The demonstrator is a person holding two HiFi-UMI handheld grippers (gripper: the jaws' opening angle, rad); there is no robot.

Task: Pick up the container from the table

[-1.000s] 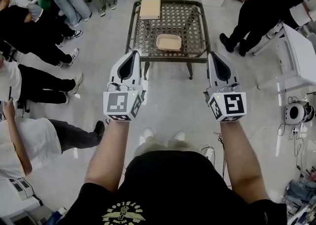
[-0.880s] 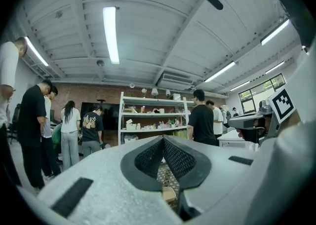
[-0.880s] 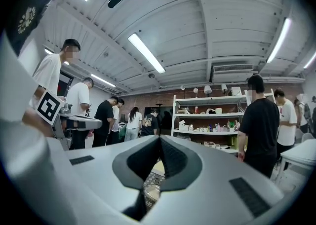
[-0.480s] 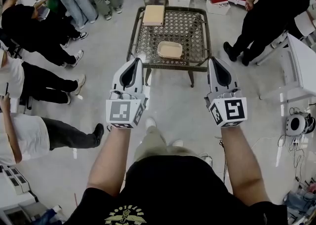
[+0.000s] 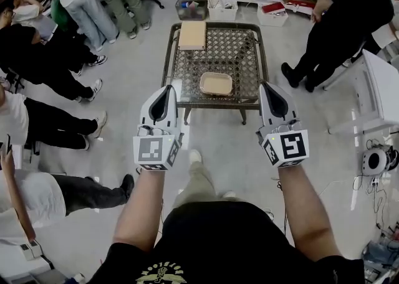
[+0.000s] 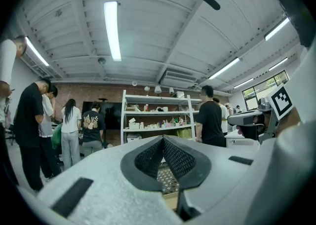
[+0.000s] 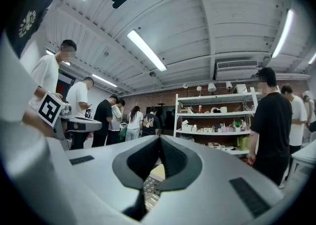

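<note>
A shallow beige container (image 5: 216,83) lies near the front edge of a low wicker table (image 5: 243,49). A flat beige board (image 5: 192,35) rests at the table's far left corner. My left gripper (image 5: 168,88) is held level in front of the table's left front corner, jaws shut and empty. My right gripper (image 5: 269,85) hangs by the right front corner, also shut and empty. Both stay short of the container. In the left gripper view the pads (image 6: 174,157) meet, with wicker mesh (image 6: 168,180) below them. The right gripper view shows its closed jaws the same way.
Several people stand along the left (image 5: 37,58) and one at the right (image 5: 340,24). Shelves with bins (image 5: 221,5) run behind the table. A white cabinet (image 5: 380,83) and a small device with cables (image 5: 374,158) are at the right.
The table and container have come closer and sit lower in the head view. Both grippers have moved forward toward the table, still shut. The person's feet have stepped forward.
</note>
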